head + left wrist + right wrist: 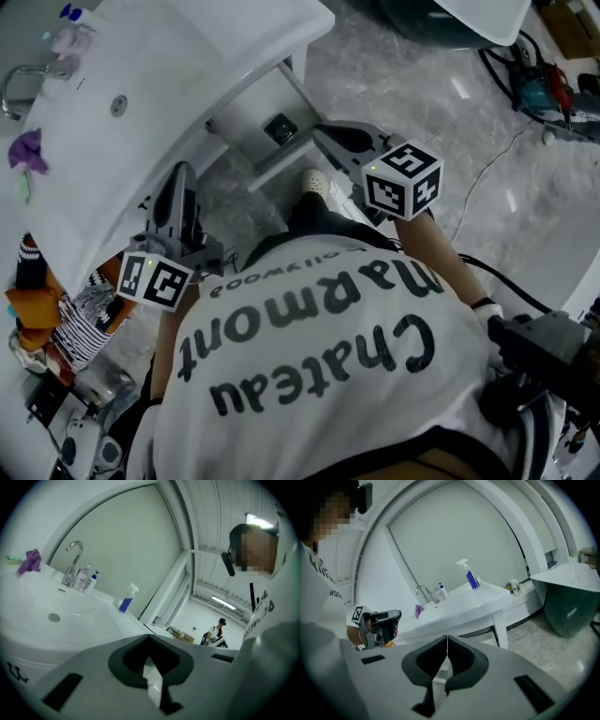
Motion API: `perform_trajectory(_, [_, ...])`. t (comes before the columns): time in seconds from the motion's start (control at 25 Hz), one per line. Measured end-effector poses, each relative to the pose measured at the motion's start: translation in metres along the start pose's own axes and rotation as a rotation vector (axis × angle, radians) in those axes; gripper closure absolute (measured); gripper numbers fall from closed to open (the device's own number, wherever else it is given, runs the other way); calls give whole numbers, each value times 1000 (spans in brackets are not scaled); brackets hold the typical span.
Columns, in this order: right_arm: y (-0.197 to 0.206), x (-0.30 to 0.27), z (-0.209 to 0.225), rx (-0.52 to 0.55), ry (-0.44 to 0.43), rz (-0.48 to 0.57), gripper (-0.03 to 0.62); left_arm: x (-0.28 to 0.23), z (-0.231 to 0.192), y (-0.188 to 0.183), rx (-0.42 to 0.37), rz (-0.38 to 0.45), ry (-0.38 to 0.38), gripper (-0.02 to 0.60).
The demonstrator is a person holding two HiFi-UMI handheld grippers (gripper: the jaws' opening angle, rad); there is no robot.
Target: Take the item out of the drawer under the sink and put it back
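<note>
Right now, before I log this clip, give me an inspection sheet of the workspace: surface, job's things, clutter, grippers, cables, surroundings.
Surface: white sink with a faucet.
Job's things: white unit under the sink, likely the drawer; cannot tell whether it is open or shut; no item seen taken out.
Clutter: purple cloth, spray bottle and small bottles on the sink.
Grippers: left gripper and right gripper are both shut with nothing between the jaws, held in front of the sink.
Cables: black cables on the floor.
Surroundings: dark green tub; a second person far off.
</note>
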State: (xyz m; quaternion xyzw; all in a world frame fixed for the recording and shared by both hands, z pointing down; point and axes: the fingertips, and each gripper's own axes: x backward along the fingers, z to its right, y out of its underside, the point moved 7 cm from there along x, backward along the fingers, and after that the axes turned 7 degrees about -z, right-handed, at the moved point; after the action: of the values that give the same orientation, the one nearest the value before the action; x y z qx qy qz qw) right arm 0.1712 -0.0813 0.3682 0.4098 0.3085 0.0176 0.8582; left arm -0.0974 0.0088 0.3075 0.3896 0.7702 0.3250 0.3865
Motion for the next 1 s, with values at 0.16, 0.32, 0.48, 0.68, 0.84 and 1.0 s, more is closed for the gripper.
perform_trajectory(0.16, [4,-21,17,8,-21,-36,582,-12,-10,13,38,-10,-11,572])
perform_trajectory(0.32, [13,-35,26,-34,-27,-67,582,-23,-14,22,-14,-99,-37,572])
perform_trajectory(0.48, [21,-53,35,-74,-8,-79,582,-36,-27,35,-46,-161,-14,572])
perform_trajectory(0.68, [30,-67,30,-37,71,-106,580,-51,-47,49,-26,-242,79,572])
perform_trajectory(0.84, [38,-77,27,-76,130,-158,580,-60,-63,48,-42,-290,126,572])
perform_trajectory(1.0, [51,-89,27,-105,179,-195,580,-50,-79,54,-49,-336,132,572])
